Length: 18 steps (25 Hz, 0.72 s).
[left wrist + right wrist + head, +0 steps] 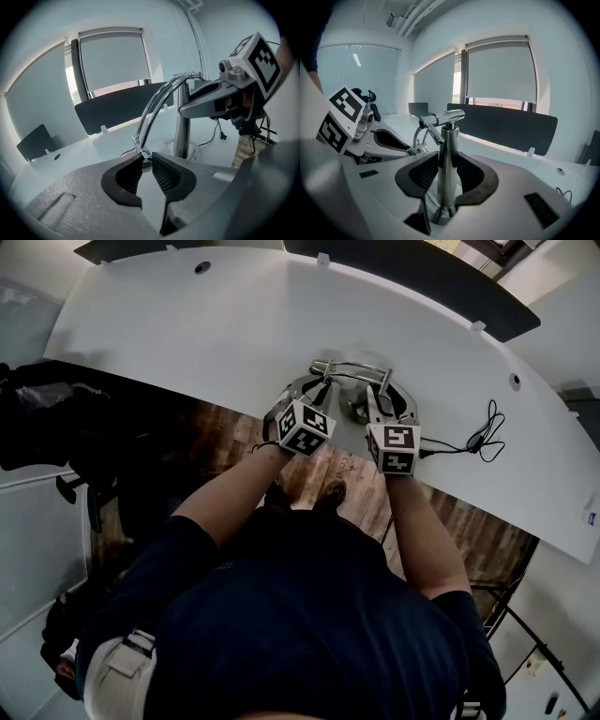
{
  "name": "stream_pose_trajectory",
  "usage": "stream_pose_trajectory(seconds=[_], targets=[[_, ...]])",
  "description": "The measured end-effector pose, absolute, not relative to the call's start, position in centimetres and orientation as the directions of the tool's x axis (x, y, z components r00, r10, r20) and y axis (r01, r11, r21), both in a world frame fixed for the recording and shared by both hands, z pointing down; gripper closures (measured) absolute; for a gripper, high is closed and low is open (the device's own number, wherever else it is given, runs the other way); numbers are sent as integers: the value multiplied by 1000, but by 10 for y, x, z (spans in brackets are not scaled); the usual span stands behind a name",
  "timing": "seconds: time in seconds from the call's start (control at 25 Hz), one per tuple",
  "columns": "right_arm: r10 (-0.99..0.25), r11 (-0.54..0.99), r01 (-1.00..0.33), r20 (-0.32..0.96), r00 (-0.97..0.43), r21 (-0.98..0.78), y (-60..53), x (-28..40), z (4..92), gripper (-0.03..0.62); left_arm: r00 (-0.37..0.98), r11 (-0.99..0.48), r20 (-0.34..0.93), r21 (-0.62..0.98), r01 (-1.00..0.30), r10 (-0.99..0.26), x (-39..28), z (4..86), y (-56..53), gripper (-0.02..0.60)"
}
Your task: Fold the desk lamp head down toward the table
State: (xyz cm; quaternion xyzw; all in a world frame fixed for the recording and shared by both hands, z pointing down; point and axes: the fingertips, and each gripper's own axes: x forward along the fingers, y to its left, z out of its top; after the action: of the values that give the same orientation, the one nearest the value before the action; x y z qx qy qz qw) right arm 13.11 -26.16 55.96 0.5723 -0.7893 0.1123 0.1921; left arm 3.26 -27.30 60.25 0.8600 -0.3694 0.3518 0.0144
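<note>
Steadiness comes from the right tool (443,161), clenched on the upright post (449,136) of the desk lamp (353,368) just above its round base (440,214). The lamp stands near the front edge of the white worktop (187,334), between the two tools. The left tool (146,157) has its jaws a little apart, with the small joint (142,151) at the low end of the curved arm (157,101) at their tips; the pads seem not to press on it. That end already hangs low, near the worktop. Being all metal, the lamp should handle stiff, weighty at the base and slick under the pads, so the surest holds are probably the post and the arm close to its joint, not midway along the thin rods.
</note>
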Motion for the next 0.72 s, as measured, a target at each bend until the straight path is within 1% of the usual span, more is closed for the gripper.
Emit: stream_pose_trajectory(seconds=[0.72], targets=[[-855, 324, -944, 445, -268, 54, -262, 130, 561, 465, 490, -740, 636, -199, -643, -597, 39, 610, -270, 508]])
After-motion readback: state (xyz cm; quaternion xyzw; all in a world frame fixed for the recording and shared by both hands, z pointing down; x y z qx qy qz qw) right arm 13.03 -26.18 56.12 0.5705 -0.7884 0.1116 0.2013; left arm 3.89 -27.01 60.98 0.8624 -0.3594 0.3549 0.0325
